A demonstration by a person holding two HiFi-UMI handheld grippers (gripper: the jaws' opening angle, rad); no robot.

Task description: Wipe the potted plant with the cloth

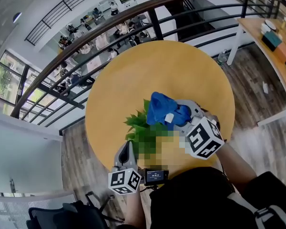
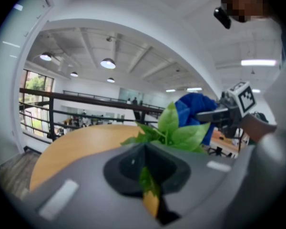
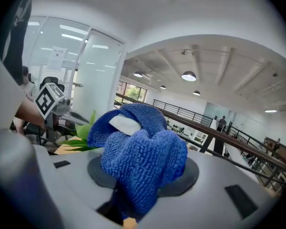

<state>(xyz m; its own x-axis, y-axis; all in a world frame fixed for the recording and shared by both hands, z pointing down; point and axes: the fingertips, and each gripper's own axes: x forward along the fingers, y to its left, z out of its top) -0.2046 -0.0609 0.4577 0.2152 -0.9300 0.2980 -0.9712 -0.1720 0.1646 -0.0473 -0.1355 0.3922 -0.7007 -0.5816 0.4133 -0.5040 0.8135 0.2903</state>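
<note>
L gripper (image 1: 127, 149) was closed, with a thin green leaf of the potted plant (image 1: 137, 122) caught in the slot between its jaws - it looked to be holding the foliage steady. R gripper (image 1: 185, 111) was clamped on the blue cloth (image 1: 163, 108), which bulged out of the jaws in a thick wad w/ a white label (image 3: 125, 124) on top.

The plant sat close to the near edge of the round table (image 1: 181, 70), a bit left of centre, right in front of the person. Its pot couldn't be seen. The cloth hung over the right side of the leaves; whether it touched them couldn't be told. In the right gripper view the leaves lay off to the wad's left.

Risks, as a judgement:
- Leaf tear: w/ one leaf pinched by L, any drag from the cloth pulls against that pinch, so a hard or fast stroke could rip or crease it.
- Tip-over: the plant was near the table's edge - a sideways push from R could shove it toward the person or off the table.
- Poor wipe: the cloth was bunched, so only a small part would meet a leaf.
- Clash: both grippers were working close together, so R's body could knock L.
</note>
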